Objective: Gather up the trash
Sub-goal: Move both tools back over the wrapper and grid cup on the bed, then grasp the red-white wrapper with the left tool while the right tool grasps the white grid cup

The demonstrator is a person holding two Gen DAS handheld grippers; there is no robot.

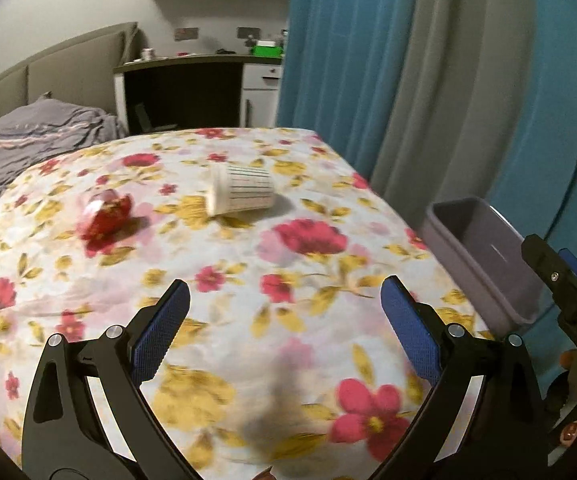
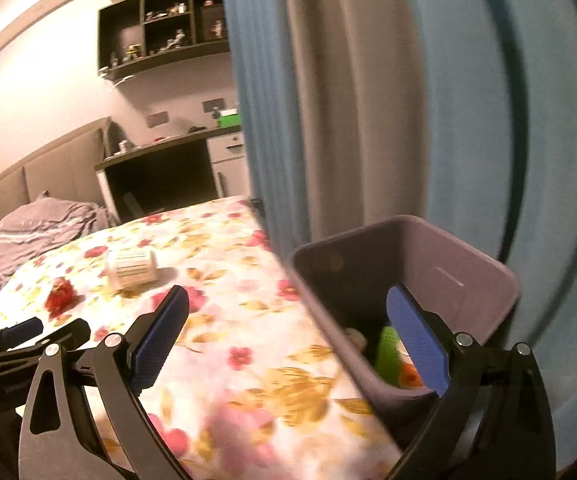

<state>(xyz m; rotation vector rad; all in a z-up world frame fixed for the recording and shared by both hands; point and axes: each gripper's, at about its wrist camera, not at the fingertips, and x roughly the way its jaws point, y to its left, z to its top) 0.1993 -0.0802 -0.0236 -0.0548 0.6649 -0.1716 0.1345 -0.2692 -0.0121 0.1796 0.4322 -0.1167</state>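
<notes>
We hold both the left gripper (image 1: 284,300) and right gripper (image 2: 288,308) spread apart, empty, above the floral bedsheet (image 1: 248,264) beside the grey plastic bin (image 2: 484,276)

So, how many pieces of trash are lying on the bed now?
2: a white cup on its side mid-bed, and a red wrapper to its left. The bin already holds others.

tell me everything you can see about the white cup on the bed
The white cup lies tipped on its side on the floral bedspread, apart from both grippers. It looks like paper or thin plastic, tapered, with fine dark lines printed on its wall. A red wrapper lies beside it, not touching.
</notes>
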